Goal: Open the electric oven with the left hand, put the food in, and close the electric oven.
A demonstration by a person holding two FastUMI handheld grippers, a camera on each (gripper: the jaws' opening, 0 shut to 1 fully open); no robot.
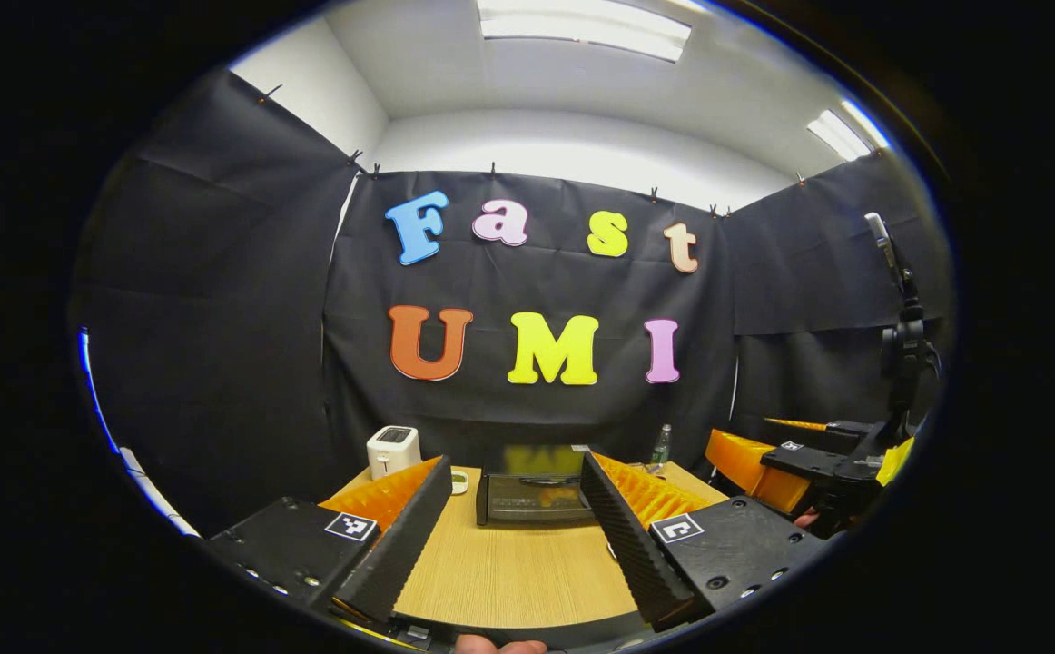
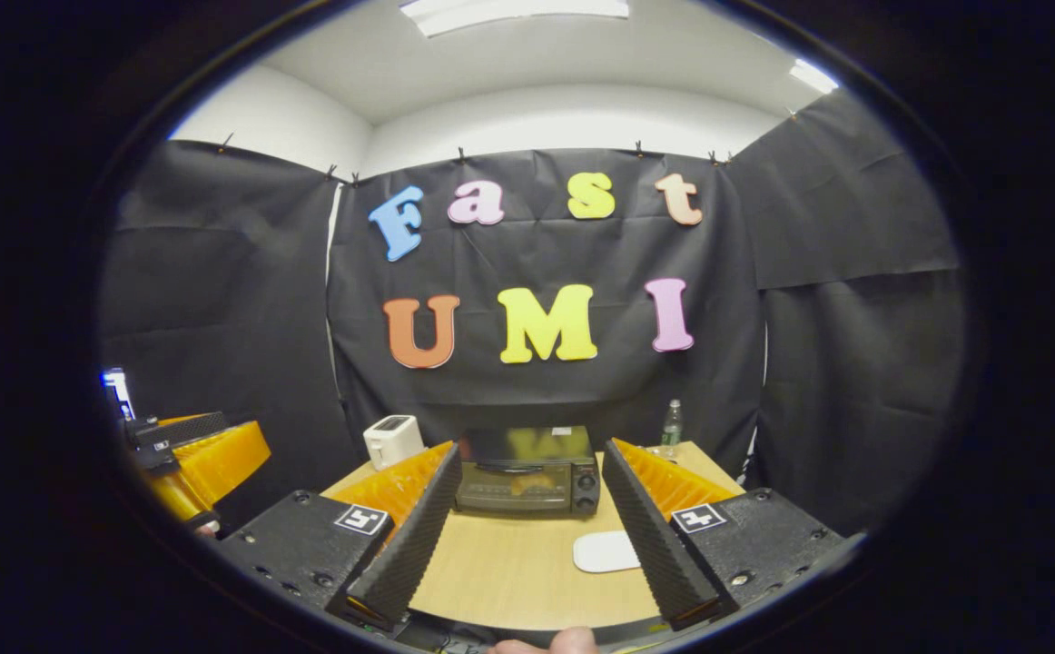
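From my end I see a pale wood-grain worktop (image 2: 509, 572), a black boxy electric oven with a dark glass door (image 2: 527, 479), a white plastic toaster (image 2: 391, 440), a flat white oval plate (image 2: 606, 551), and a clear bottle with a green label (image 2: 670, 425).

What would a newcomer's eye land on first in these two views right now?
Probably the dark electric oven at the back middle of the wooden table, its door shut, framed between the open right gripper. Next, the white toaster to its left, a flat white plate on the table in front of the oven, and a bottle at the back right. The open left gripper also faces the oven.
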